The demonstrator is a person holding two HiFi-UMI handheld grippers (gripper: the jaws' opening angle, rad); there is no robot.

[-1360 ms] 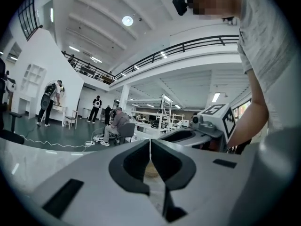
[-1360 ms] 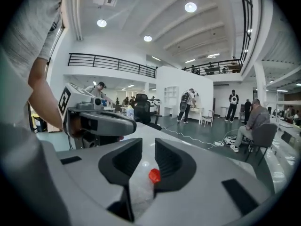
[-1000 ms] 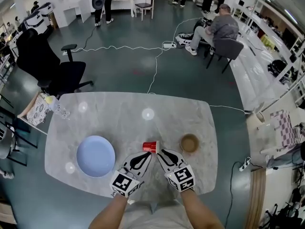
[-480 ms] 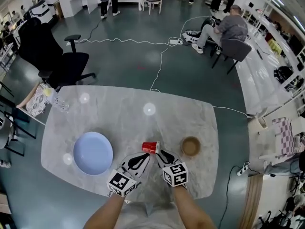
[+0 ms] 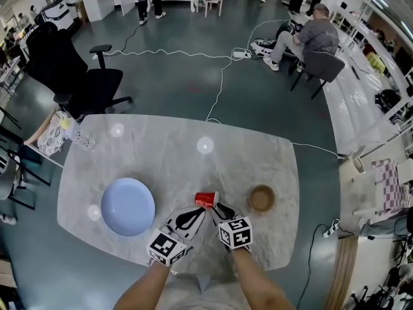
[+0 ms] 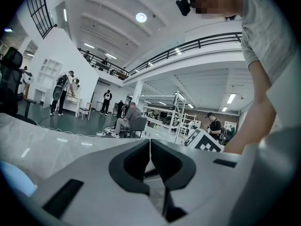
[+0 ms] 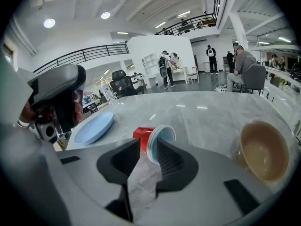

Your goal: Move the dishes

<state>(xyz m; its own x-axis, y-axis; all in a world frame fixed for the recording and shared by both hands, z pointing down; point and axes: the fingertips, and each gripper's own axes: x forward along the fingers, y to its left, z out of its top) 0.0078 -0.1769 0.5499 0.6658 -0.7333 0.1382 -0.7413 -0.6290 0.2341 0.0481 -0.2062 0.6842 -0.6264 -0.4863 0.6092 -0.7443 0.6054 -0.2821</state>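
Note:
A red cup [image 5: 206,199] lies on its side on the marble table [image 5: 168,154], its white rim toward me. My right gripper [image 5: 217,208] sits just behind it. In the right gripper view the cup [image 7: 141,134] lies at the tips of the right gripper [image 7: 148,145]. The jaws have just been opening and stand apart, with the rim between their ends and no pad pressing on it. My left gripper [image 5: 199,213] points at the cup from the near left. Its jaws meet with nothing in them [image 6: 150,142]. A pale blue plate [image 5: 128,206] lies to the left, a brown bowl [image 5: 262,198] to the right.
A clear bottle [image 5: 80,141] stands at the table's far left corner beside a patterned cloth. A black office chair [image 5: 77,76] is beyond that corner, and cables cross the floor behind. In the right gripper view the plate [image 7: 94,127] and the bowl [image 7: 263,150] flank the cup.
My right gripper has come down and drawn closer to the red cup. The left gripper has barely shifted. Cup, plate and bowl lie where they were.

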